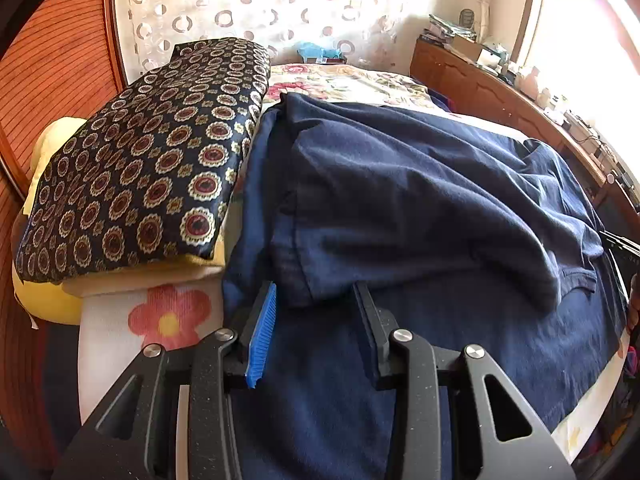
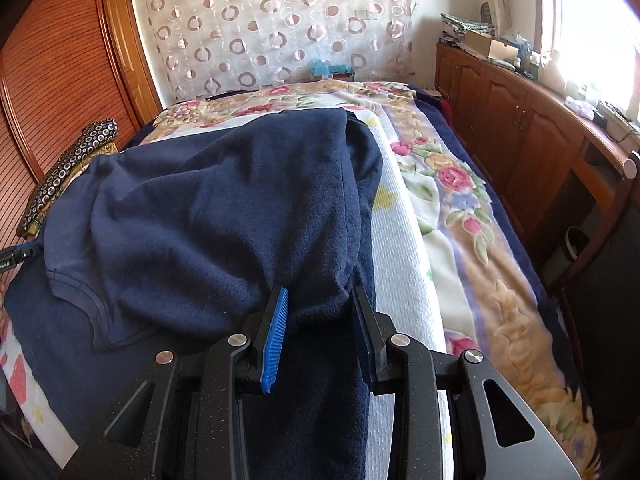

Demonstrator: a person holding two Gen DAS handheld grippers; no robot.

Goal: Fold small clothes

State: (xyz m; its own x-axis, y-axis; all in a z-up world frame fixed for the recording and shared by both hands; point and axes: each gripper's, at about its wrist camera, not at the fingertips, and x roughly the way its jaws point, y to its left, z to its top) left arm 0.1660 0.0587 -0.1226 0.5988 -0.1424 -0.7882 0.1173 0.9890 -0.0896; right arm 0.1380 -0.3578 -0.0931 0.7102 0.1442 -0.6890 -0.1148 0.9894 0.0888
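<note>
A navy blue shirt (image 1: 400, 200) lies on the bed, its far part folded over toward me in a loose, wrinkled layer. It also shows in the right wrist view (image 2: 224, 208), with the neckline at the left. My left gripper (image 1: 316, 292) is open, its jaws on either side of the folded layer's near left corner. My right gripper (image 2: 320, 296) is open, its jaws on either side of the folded layer's near right edge. Neither gripper holds cloth.
A dark cushion with round medallions (image 1: 152, 152) lies on yellow and floral bedding left of the shirt. A floral blanket (image 2: 460, 184) covers the bed. Wooden cabinets (image 2: 520, 128) with clutter line the right wall under a window. A wooden wardrobe (image 2: 60, 80) stands at the left.
</note>
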